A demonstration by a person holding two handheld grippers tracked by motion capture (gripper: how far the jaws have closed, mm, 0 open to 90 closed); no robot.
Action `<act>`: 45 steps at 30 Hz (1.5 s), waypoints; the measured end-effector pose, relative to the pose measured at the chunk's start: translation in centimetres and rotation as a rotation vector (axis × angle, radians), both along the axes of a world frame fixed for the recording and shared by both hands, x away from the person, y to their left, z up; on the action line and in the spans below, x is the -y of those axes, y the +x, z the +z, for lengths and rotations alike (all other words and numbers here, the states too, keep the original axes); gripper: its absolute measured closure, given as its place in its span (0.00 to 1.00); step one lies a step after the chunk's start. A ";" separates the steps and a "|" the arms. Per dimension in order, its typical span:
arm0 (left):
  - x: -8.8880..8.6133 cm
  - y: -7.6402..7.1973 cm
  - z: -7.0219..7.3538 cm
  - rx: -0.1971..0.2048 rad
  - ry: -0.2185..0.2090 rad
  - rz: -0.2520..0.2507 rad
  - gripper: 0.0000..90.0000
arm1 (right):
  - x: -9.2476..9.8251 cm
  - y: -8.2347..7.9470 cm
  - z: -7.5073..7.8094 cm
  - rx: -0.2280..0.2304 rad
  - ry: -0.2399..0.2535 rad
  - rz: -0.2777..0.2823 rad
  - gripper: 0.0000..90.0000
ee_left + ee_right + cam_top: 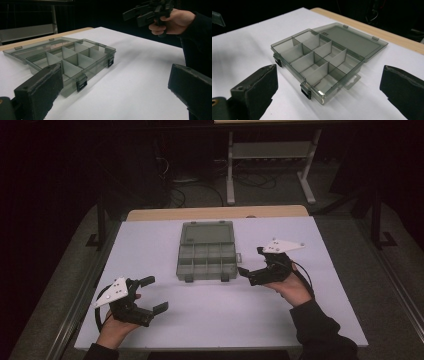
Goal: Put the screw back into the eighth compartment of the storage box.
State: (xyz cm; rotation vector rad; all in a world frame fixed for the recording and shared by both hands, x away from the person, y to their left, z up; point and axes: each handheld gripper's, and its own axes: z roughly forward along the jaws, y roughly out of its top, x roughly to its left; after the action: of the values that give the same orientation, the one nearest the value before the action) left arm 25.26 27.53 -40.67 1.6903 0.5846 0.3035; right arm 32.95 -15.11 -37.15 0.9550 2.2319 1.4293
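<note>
White table (150, 250) under dim light; open organizer box (206, 252) lies centre, long axis near-to-far; right gripper (248, 264) just right of it, jaws wide, empty; left gripper (155, 294) farther, wide, empty.

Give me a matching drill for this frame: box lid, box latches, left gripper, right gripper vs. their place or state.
Things:
1. box lid
2. box latches
3. left gripper
4. right gripper

States:
A. open, at the organizer box's right edge
B. flipped back, flat on the table
C. black, on the box's front wall
D. open, at the near left of the table, away from the box

Pairs: 1-B, 2-C, 3-D, 4-A
</note>
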 end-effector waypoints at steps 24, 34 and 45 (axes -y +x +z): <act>-0.3 -0.3 0.0 0.005 -0.006 0.008 0.00 | 5.5 -5.4 -1.4 0.118 0.195 -0.068 0.01; -0.4 -0.4 0.0 0.005 0.001 0.009 0.00 | 6.8 -7.3 -3.1 0.142 0.212 -0.089 0.01; -0.3 -0.5 -0.2 0.003 0.008 0.005 0.00 | 8.0 -8.4 -3.7 0.143 0.226 -0.107 0.01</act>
State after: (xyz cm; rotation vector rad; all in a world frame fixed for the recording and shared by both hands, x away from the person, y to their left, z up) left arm 24.77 27.85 -40.91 1.6957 0.5869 0.3121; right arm 24.52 -23.07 -40.83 0.9912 1.9188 1.6694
